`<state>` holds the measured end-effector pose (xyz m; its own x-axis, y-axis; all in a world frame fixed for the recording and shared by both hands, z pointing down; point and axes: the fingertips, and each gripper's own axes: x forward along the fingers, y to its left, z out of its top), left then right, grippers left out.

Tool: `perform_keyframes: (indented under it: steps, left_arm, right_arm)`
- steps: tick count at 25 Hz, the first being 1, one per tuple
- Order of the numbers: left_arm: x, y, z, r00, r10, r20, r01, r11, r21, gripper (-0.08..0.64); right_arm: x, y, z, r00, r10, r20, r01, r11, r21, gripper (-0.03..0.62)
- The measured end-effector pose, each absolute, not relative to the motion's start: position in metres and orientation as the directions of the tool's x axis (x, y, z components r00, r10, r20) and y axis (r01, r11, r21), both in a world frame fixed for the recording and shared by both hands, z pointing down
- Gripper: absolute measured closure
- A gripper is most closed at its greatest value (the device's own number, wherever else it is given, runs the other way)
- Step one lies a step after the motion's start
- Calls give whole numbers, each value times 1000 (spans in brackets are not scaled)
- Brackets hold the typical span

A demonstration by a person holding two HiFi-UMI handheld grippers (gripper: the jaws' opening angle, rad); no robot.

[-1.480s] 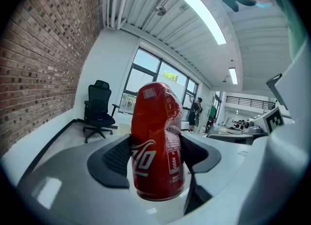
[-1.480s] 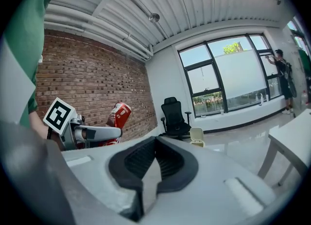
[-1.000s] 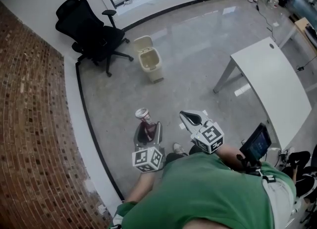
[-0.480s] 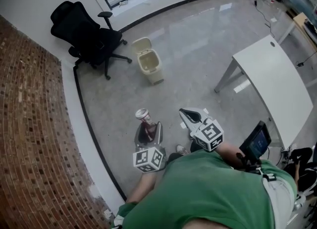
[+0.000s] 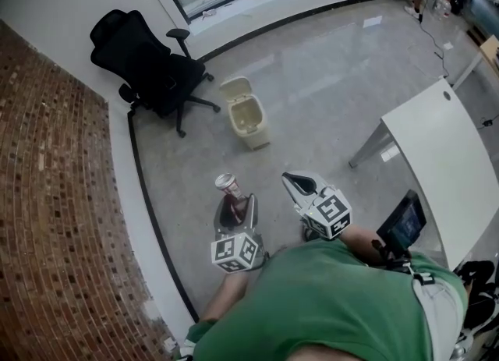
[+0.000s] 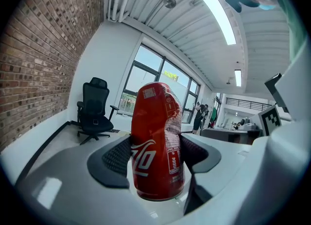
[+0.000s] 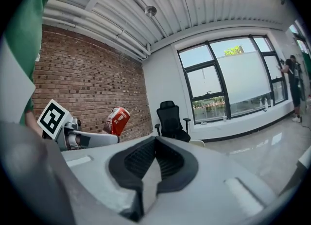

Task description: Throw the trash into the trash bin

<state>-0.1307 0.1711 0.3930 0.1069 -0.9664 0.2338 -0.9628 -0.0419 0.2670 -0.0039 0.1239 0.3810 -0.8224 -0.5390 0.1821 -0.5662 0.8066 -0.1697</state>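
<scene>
Can (image 6: 156, 141) — red, dented, soft-drink type — upright between the pads of the left gripper (image 5: 235, 206). Jaws closed on its lower sides, and it is held above the floor close to the person's body. Right gripper (image 7: 154, 157): jaws pressed together, nothing between them, held beside the left one. Trash bin (image 5: 248, 115) — beige, lid up — stands on the floor well apart from the can, near a black office chair (image 5: 152, 67) by the brick wall (image 5: 54, 196).
</scene>
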Motion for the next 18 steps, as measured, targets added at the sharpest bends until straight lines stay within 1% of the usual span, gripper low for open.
perform_keyframes:
  steps: [6,14,18]
  left_arm:
    - [-123,110,388,67,-971,228,-966,-6,258,232]
    - [-122,101,389,55,-973,226,-971,1,239,232]
    - [-116,73,383,50,-969,241,-975,5,222,232]
  right_arm:
    - [7,61,381,-839,-514,180,-541,824,-171,589]
    - [9,51,391,-844,-506,179,-534,827,-178,589]
    - [15,24,386,-849,-499,171,-526,828,-195,589]
